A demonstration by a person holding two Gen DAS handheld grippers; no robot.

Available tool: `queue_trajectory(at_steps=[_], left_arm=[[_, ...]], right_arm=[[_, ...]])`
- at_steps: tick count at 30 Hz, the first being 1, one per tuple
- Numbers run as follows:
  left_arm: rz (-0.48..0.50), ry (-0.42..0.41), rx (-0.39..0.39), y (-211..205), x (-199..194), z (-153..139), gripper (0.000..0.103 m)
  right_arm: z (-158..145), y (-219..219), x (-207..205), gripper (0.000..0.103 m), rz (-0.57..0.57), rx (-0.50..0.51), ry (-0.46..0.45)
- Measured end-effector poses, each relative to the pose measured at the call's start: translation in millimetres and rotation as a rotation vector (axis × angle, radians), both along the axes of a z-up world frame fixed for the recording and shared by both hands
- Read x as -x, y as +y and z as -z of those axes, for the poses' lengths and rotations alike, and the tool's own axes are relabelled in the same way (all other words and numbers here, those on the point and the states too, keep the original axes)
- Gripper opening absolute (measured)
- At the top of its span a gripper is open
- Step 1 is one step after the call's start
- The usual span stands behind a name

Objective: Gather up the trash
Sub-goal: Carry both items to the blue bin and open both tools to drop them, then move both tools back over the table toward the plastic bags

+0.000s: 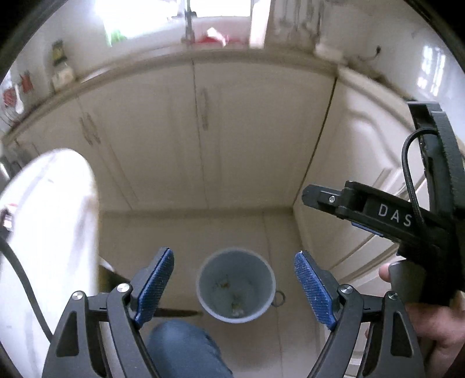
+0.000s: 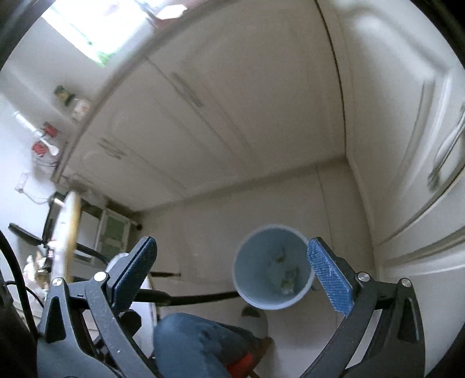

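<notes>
Bin (image 1: 236,285) is sitting on the tiled floor (image 1: 180,232) in the corner by the cream cabinets (image 1: 162,136), open top up with a few scraps lying at its bottom, presumably parked there so trash can be dropped straight in. Left gripper (image 1: 234,286) and right gripper (image 2: 238,273) are both hanging above it angled down, jaws wide apart and holding nothing. Person's knee (image 1: 186,349) is showing just below the bin.

A home kitchen: cream cabinets (image 1: 162,139) under a counter (image 1: 203,58), a tap (image 1: 189,26) at the window (image 1: 130,17), tiled floor (image 1: 180,232).
</notes>
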State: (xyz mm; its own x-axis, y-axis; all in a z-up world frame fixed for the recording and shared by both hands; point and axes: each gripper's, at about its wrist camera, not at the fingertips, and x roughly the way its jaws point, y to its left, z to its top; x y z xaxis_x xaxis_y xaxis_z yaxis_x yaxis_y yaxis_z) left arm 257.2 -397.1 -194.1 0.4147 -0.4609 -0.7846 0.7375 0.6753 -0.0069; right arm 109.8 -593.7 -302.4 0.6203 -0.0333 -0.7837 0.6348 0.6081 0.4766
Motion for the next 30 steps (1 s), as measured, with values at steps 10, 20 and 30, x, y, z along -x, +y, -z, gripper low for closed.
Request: queue_trajectory(at_steps=[10,20,30], left_arm=[[-0.187,-0.189,0.130,118.0,51.6,-78.3,0.098],[-0.493,-0.307,0.145,244.4,78.5,-83.1,0.102],[-0.719,-0.287,0.159,334.3,67.6,-80.7,0.102]], right_arm=[[-121.0,91.4,-26.4,0.103,-0.139,0.149,-0.179],[-187.2,217.8,-81.8,0.103,-0.363,0.254,-0.283],[-194.9,325.2,-140.5,0.103,-0.593,0.337,-0.269]])
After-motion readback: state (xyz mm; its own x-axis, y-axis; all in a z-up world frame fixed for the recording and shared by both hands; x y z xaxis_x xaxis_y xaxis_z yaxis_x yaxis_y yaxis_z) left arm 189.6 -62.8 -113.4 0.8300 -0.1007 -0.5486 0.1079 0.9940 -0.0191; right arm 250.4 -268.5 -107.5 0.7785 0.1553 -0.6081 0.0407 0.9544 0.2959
